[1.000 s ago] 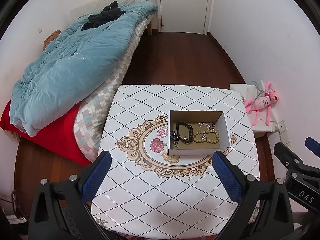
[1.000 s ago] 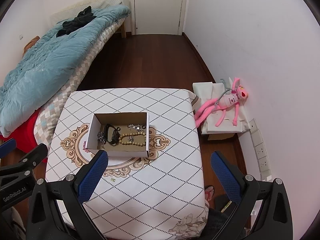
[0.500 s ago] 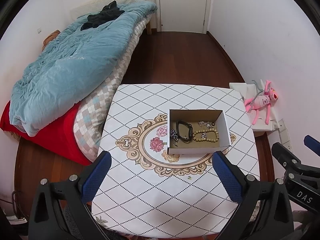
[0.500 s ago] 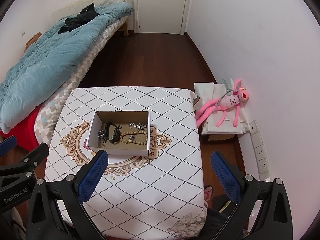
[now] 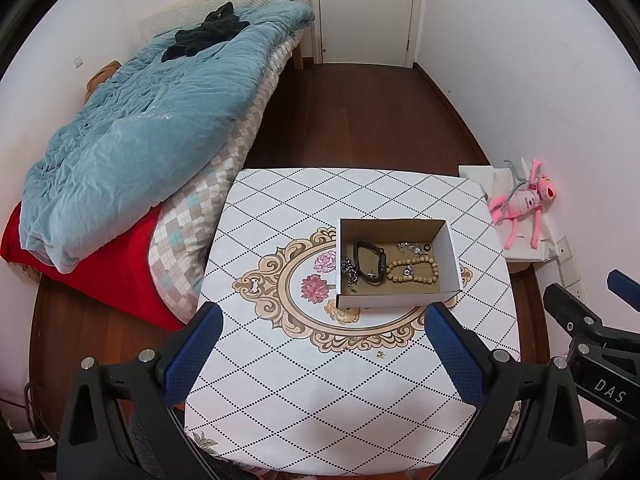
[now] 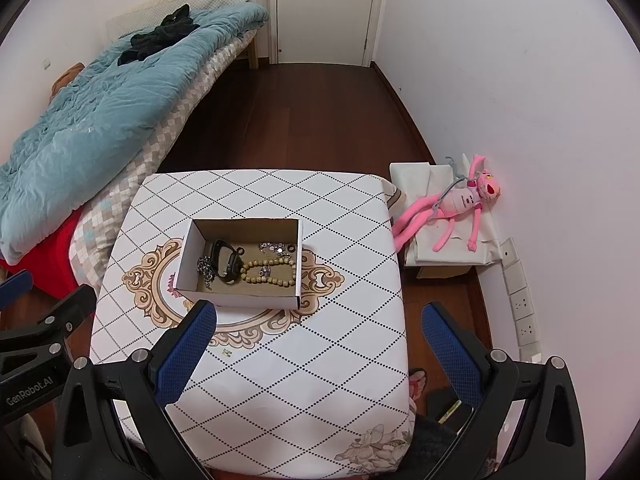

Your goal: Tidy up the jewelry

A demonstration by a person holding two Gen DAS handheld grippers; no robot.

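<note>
A small open cardboard box [image 5: 394, 302] [image 6: 240, 298] sits on the patterned tablecloth [image 5: 320, 400] [image 6: 300, 380]. Inside lie a wooden bead bracelet [image 5: 412, 271] [image 6: 272, 270], a black band [image 5: 370, 262] [image 6: 226, 260], a silver chain [image 5: 349, 270] [image 6: 205, 268] and small silver pieces [image 5: 412, 246] [image 6: 276, 247]. A tiny gold item [image 5: 381, 354] [image 6: 227, 352] rests on the cloth in front of the box. My left gripper [image 5: 320, 352] and right gripper [image 6: 316, 350] both hover open, high above the near side of the table, with nothing between their fingers.
A bed [image 5: 140, 128] with a blue quilt and dark clothes stands left of the table. A pink plush toy [image 6: 452, 204] lies on a white box by the right wall, near wall sockets [image 6: 520, 308]. A shut door [image 5: 366, 8] is at the far end, past dark wood floor.
Both views have shifted slightly, so the table and box sit a little lower in frame. The jaws stayed wide and the jewelry did not move.
</note>
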